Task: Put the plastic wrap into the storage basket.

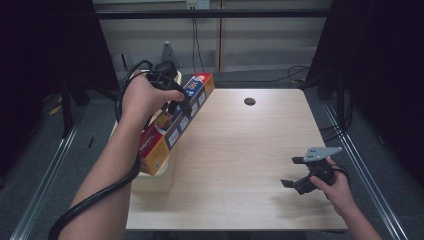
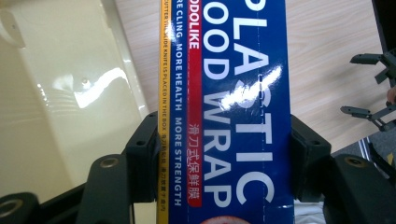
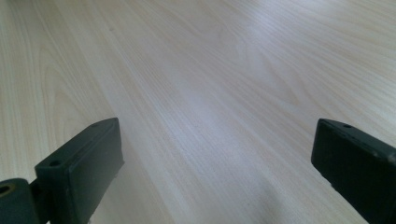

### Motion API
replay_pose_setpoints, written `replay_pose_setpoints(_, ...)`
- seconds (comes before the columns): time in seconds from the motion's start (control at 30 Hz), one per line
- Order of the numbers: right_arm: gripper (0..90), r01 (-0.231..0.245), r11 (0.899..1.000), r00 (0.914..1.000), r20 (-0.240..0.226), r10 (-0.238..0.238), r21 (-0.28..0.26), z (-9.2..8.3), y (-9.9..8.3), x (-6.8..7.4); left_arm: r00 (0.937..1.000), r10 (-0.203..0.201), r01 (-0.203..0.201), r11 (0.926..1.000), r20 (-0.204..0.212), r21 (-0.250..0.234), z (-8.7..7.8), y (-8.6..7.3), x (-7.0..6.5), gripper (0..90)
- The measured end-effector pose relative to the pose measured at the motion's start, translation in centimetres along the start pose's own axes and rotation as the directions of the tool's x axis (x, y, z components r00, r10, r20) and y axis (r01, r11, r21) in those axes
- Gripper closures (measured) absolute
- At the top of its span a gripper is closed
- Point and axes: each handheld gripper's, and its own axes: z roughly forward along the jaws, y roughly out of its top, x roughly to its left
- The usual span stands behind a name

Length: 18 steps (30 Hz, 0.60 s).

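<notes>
The left gripper (image 2: 223, 154) held the plastic wrap box (image 1: 172, 125) across its width, the fingers (image 2: 142, 163) pressed against both long sides. The box lay slanted along the left edge of the tabletop (image 1: 240, 150), its near end over the cream tray (image 1: 150, 182) — whether it rested in the tray or hung just above it could not be told. The right gripper (image 1: 295, 172) waited well apart near the front right corner, fingers (image 3: 79, 163) spread wide over bare wood.

To do this step well, the grip seemed best kept square on the carton's sides so the cardboard would not buckle. As the box was long, any lift or lowering probably needed to be slow and level — a tilt could let the far end swing or catch on the tray's rim. The free gripper could steady the other end if it sagged.
</notes>
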Motion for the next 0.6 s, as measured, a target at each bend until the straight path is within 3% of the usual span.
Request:
replay_pose_setpoints(0.27, 2.1, 0.001, 1.0, 1.0, -0.002, -0.001, 0.001, 0.0, 0.0, 0.0, 0.9995, -0.029, 0.029, 0.9996, -0.016, 0.006, -0.8, -0.3, 0.7, 40.6)
replay_pose_setpoints(0.6, 2.1, 0.002, 1.0, 1.0, 0.004, -0.002, 0.002, 0.1, 0.0, 0.0, 0.9968, -0.071, 0.071, 0.9973, -0.037, -0.022, -1.8, -0.6, 1.9, 40.6)
